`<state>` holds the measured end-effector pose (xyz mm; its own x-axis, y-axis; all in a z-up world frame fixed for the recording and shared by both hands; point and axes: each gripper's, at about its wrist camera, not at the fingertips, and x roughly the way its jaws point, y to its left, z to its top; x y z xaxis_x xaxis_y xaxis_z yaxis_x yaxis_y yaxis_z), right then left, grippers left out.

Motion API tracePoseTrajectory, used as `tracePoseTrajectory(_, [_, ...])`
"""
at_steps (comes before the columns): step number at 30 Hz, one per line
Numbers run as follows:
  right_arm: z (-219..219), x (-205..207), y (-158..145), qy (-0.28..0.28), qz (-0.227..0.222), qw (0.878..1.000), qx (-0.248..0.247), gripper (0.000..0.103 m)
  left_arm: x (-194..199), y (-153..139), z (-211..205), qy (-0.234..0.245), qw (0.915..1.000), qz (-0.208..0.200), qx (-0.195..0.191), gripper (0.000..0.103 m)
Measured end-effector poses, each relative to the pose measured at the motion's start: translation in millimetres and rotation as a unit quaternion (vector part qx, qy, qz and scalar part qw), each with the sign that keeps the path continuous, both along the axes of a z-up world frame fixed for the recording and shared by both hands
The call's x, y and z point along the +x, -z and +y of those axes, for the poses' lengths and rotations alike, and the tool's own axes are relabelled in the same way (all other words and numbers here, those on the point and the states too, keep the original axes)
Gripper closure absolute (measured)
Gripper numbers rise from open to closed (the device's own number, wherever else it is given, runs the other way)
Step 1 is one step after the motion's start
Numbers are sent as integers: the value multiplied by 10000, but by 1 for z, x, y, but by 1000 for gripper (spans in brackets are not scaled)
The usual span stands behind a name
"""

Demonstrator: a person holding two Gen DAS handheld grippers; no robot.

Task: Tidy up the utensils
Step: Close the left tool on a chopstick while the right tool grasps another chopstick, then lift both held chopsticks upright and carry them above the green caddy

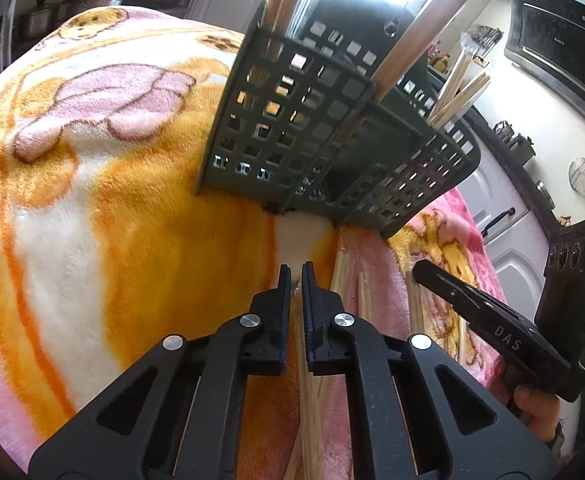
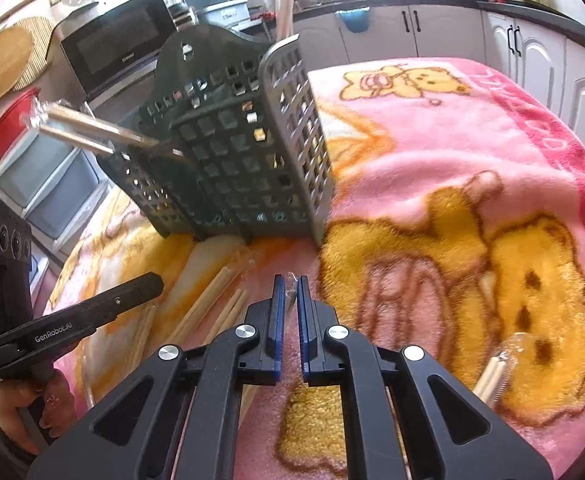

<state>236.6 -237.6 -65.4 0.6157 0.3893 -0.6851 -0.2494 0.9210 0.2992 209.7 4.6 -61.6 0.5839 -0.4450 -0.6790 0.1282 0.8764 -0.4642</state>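
Both grippers are sitting near the utensil basket [image 1: 312, 128]: left gripper [image 1: 296, 276] jaws pinching wrapped chopsticks [image 1: 308, 380], right gripper [image 2: 291, 286] jaws squeezing a clear wrapper [image 2: 291, 285] on the blanket [image 2: 432, 152].

Dark lattice utensil caddy [image 1: 292, 120] stands holding wooden chopsticks [image 1: 458, 84]; others [image 2: 208, 304] lie beside it.

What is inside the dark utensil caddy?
The utensil caddy holds upright wooden handles in its taller compartments and wrapped chopsticks at one end. Their lower ends are mostly hidden behind the grid walls.
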Motion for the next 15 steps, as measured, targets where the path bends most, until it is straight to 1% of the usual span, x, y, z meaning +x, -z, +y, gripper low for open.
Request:
tracePoseTrajectory(3, [-5, -4, -8, 54, -143, 9999, 31, 100, -4, -8, 3, -36, 9999, -108, -41, 100])
tracePoseTrajectory(15, [-19, -20, -41, 184, -714, 9972, 119, 101, -16, -52, 5, -135, 9975, -670, -149, 100])
